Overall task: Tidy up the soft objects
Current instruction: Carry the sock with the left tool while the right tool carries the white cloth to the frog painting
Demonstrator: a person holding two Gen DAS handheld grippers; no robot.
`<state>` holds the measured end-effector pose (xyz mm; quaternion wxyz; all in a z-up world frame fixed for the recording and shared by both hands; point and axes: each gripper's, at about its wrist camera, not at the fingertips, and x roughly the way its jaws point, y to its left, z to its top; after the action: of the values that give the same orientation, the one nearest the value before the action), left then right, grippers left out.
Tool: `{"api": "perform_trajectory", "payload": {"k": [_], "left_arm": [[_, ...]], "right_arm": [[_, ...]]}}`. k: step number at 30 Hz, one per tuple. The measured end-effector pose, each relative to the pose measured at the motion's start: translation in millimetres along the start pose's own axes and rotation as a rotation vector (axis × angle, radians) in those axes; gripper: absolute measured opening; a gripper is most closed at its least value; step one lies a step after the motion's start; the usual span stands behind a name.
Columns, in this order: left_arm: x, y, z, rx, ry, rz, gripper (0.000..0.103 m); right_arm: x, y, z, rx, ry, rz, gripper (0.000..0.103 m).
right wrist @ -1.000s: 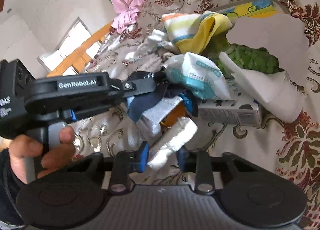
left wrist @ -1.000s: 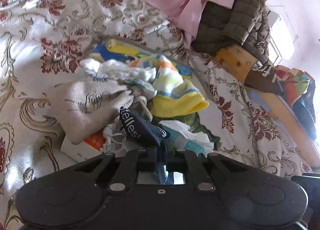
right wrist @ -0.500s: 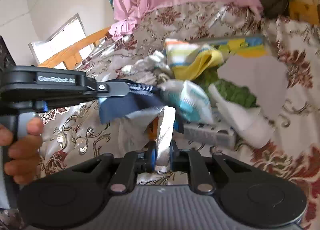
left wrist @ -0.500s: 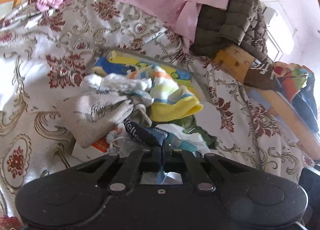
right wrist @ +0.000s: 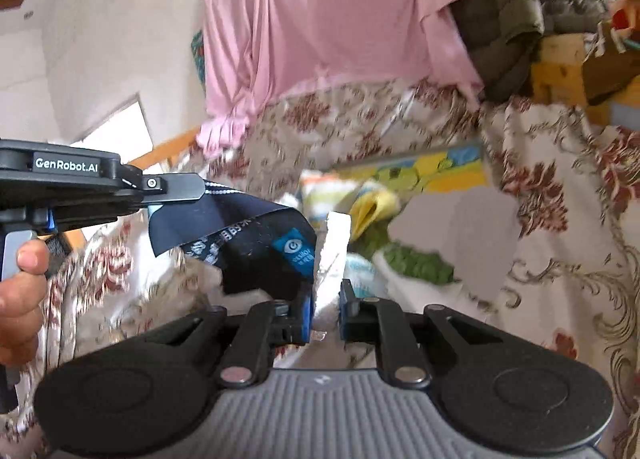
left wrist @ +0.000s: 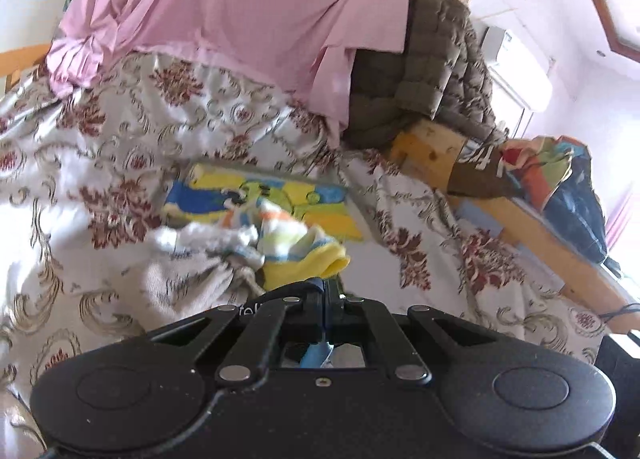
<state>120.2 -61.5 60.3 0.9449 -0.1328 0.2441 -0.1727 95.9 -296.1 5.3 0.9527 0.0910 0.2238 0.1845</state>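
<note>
While both tools hang above the bed point(left wrist: 208, 127) with its cream bedspread patterned in dark red flowers, each grips cloth.

Left hand-held gripper point(right wrist: 200, 189): jaws fully together, pinching one edge of a navy blue sock point(right wrist: 240, 243) with white lettering and a bright blue label. Sock drapes from those jaws down toward the right tool. A person's hand point(right wrist: 20, 291) wraps the left tool's handle.

Right hand-held gripper point(right wrist: 324, 315): jaws narrow, blue pads point(right wrist: 306, 315) pressing a white sock point(right wrist: 334, 243) that stands up between them, just beside the navy sock's lower end.

Pile near the middle of the bed: yellow sock with pastel stripes point(left wrist: 304, 255), white fluffy cloth point(left wrist: 208, 239), beige drawstring pouch point(left wrist: 188, 279), a green cloth point(right wrist: 420, 263) and a grey fabric piece point(right wrist: 452, 227). Behind the pile lies a flat blue-and-yellow picture book point(left wrist: 256, 199).

Toward the bed's far edge: pink sheet point(left wrist: 240, 11) hanging down, olive quilted blanket point(left wrist: 432, 75) heaped at the far right corner, wooden bed frame point(left wrist: 424, 147) below it.
</note>
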Motion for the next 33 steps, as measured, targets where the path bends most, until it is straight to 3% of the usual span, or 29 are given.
{"api": "perform_trajectory", "payload": {"k": [8,16,22,33], "left_arm": [[-1,-13,39,0.053,-0.074,-0.024,0.000],[28,-25,92,0.114,-0.147,-0.047,0.000],[92,-23,124,0.155,-0.156,-0.028,0.000],[233,1,130,0.109,-0.079,-0.004,0.000]], "right_arm": [[-3,-12,18,0.015,-0.153,-0.022,0.014],[56,-39,75,0.033,-0.247,-0.080,0.014],[120,-92,98,0.211,-0.272,-0.072,0.014],[190,-163,95,0.340,-0.151,-0.074,0.014]]}}
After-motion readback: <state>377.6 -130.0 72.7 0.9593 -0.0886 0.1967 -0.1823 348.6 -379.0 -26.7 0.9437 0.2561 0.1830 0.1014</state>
